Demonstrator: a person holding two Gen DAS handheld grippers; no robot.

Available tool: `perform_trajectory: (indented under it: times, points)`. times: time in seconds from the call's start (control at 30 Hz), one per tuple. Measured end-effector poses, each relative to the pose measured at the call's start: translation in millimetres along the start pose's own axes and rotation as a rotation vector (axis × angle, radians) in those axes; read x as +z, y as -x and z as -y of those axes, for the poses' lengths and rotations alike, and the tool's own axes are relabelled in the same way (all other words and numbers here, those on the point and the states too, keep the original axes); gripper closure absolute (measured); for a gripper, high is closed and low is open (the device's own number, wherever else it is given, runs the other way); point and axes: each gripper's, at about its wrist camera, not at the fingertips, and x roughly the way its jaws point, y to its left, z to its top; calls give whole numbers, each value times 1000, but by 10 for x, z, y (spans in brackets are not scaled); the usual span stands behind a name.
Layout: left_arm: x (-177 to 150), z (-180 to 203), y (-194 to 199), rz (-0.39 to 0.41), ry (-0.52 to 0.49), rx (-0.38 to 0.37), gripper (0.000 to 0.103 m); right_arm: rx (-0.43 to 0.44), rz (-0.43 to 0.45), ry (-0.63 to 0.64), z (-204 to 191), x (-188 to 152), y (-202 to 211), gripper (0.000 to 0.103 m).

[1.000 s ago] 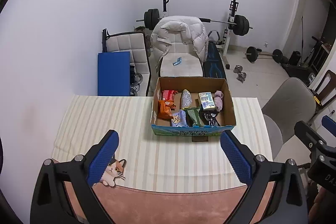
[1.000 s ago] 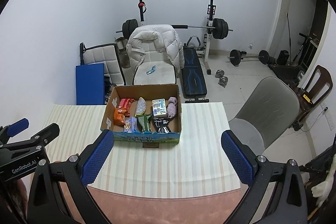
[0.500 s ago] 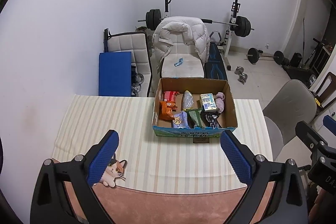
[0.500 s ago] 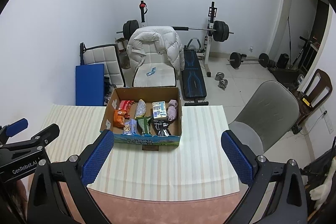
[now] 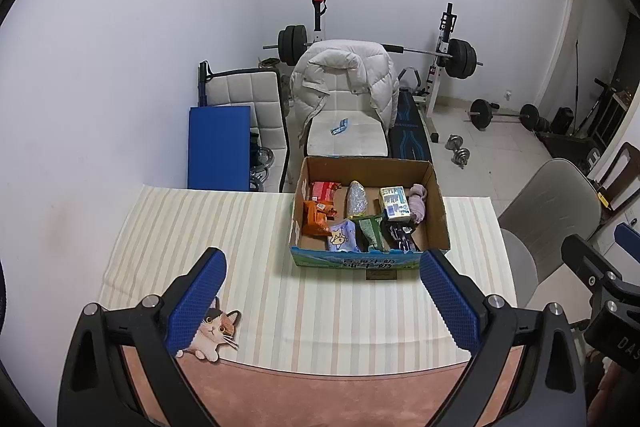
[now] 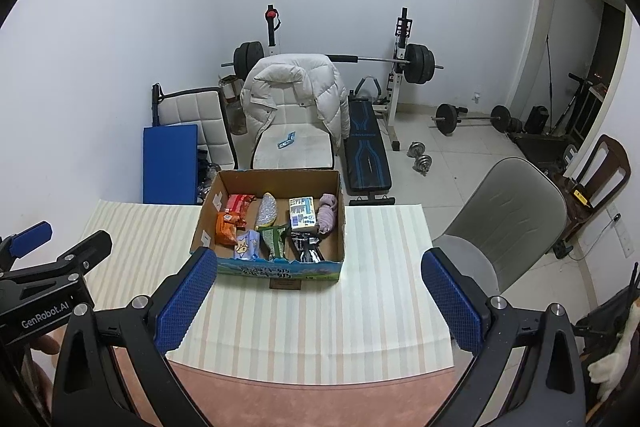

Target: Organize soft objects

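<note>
An open cardboard box [image 5: 436, 211] [image 6: 208, 211] stands on the striped tablecloth [image 5: 248, 227] at the far middle of the table. It holds several soft packs: orange snack bags [image 5: 316, 219], a blue tissue pack [image 5: 342, 237], a green pouch [image 5: 370, 231], a silvery pack [image 5: 357, 197], a white carton [image 5: 394, 203] and a pink rolled cloth [image 5: 418, 201]. My left gripper [image 5: 324, 299] is open and empty, high above the near table edge. My right gripper [image 6: 318, 301] is open and empty beside it, to the right.
A cat-shaped sticker [image 5: 212, 331] lies at the cloth's near left corner. A grey chair [image 6: 512, 215] stands right of the table. A white chair with a puffy jacket [image 5: 344, 83], a blue mat [image 5: 218, 147] and a weight bench [image 6: 366, 147] stand behind.
Both grippers have drawn back and risen slightly, so the box and table look a little farther and lower. Both stay open and empty. Nothing on the table has moved.
</note>
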Motion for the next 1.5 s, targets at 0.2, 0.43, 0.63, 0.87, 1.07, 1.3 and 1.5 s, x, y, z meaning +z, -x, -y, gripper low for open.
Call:
perform_trajectory:
  times: [0.2,0.43,0.63,0.87,1.07,1.3,1.5]
  points:
    - [-2,2,10,1,0,-1,4,0,8,6,23,38,39,0]
    - [6,-7,9,3,1,2,4,0,11,7,25,49,34,0]
    - [4,-3,11,0,2,0,4,3,7,10,30,78,33,0]
    - [36,9,37,0,-2,1,4,2,10,10,30,83,38,0]
    - [54,24,50,1,-3,-2,4,1,10,10,36,82,44,0]
    - [69,41,61,0,-7,-3,4,1,11,11,33,79,43,0]
    - [76,65,57,1,-6,-4,4,5,11,13,53,98,45,0]
